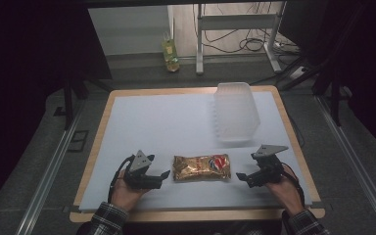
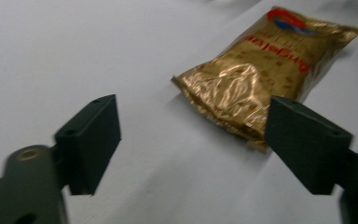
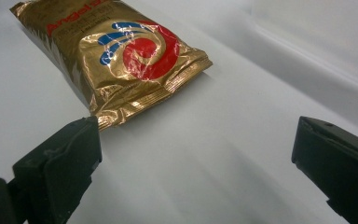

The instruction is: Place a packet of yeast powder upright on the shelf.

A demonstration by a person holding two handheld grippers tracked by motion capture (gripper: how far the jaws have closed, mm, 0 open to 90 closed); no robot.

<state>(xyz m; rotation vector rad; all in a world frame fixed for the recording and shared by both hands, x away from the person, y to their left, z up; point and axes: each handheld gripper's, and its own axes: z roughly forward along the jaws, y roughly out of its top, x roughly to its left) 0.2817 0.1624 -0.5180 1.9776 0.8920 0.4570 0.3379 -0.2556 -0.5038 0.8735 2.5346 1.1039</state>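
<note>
Beside gold packet [image 1: 201, 167]: left tool [image 1: 165, 175], right tool [image 1: 242, 177] agape, seemingly untouching.

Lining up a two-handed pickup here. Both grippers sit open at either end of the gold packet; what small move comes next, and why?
Probably ease both grippers inward. The gold packet lies flat between the left gripper and right gripper, both open and apart from it. In each gripper view the packet's end sits off toward one jaw, so centre on the crimped ends before closing.

We note a wood-edged table [image 1: 293, 142] under a white sheet [image 1: 166, 127], standing on dark grey floor [image 1: 39, 161]. Metal rails [image 1: 49, 171] flank it. Beyond: a white frame [image 1: 235, 22], loose cables [image 1: 240, 44], a yellowish bottle [image 1: 170, 55]. Surroundings dim.
</note>
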